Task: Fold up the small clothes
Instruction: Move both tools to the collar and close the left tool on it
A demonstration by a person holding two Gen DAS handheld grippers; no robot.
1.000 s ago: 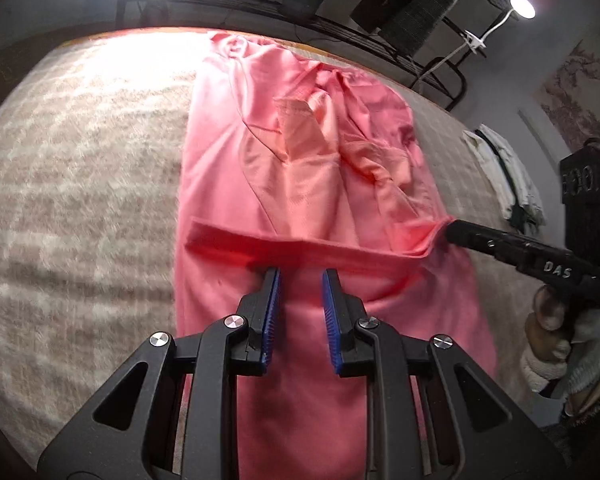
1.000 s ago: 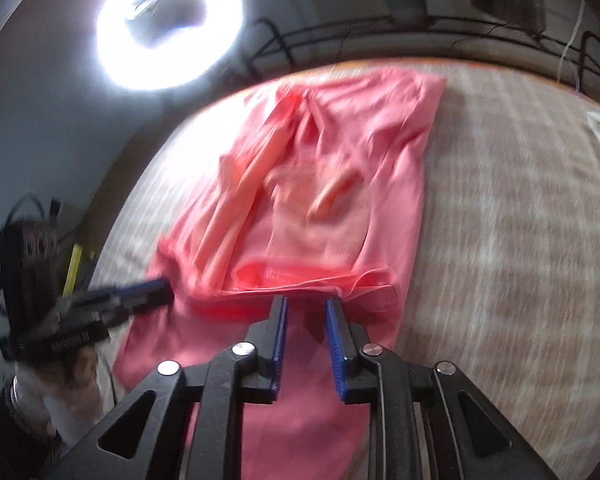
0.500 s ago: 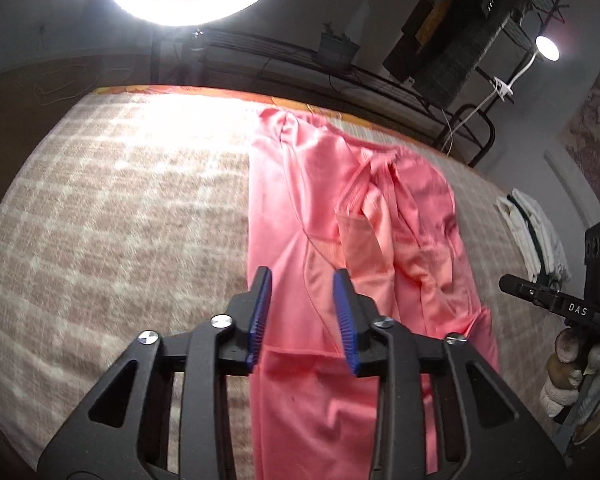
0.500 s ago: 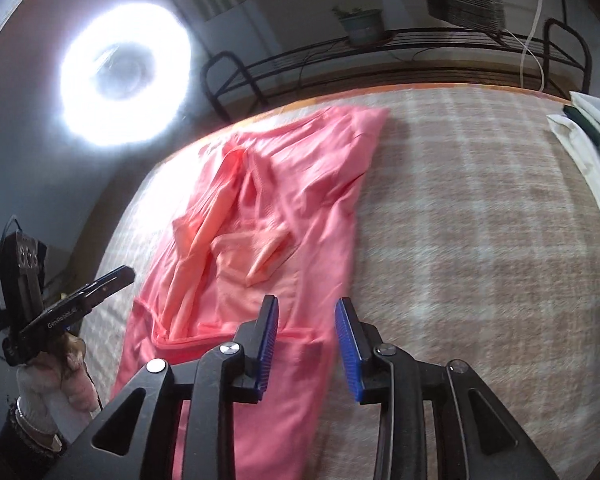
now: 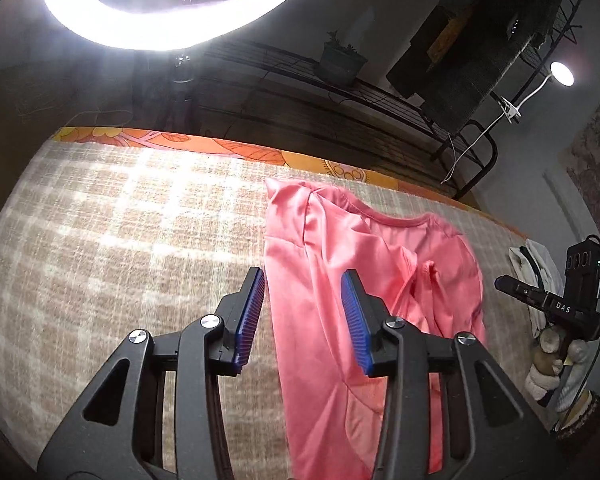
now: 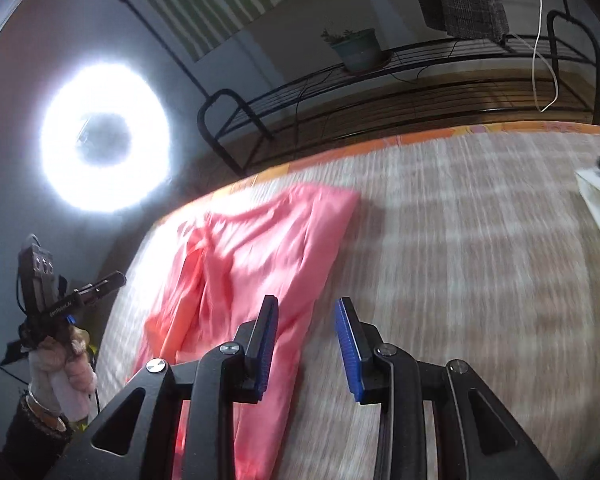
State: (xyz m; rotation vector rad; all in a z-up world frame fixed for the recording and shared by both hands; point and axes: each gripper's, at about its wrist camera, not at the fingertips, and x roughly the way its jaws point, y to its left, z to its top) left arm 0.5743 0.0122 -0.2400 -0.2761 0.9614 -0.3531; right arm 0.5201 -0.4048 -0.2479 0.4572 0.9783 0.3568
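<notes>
The pink satin-like shirt (image 5: 360, 292) lies lengthwise on the beige checked blanket (image 5: 120, 248), sides folded inward, loose folds bunched near its collar. The left claw (image 5: 303, 316) hangs above the shirt's left edge, jaws apart and empty; the right claw (image 6: 306, 340) is likewise spread over its right edge. Judging by the sheen, the slippery cloth could slide and undo the folds if one claw pinches only the top layer.
</notes>
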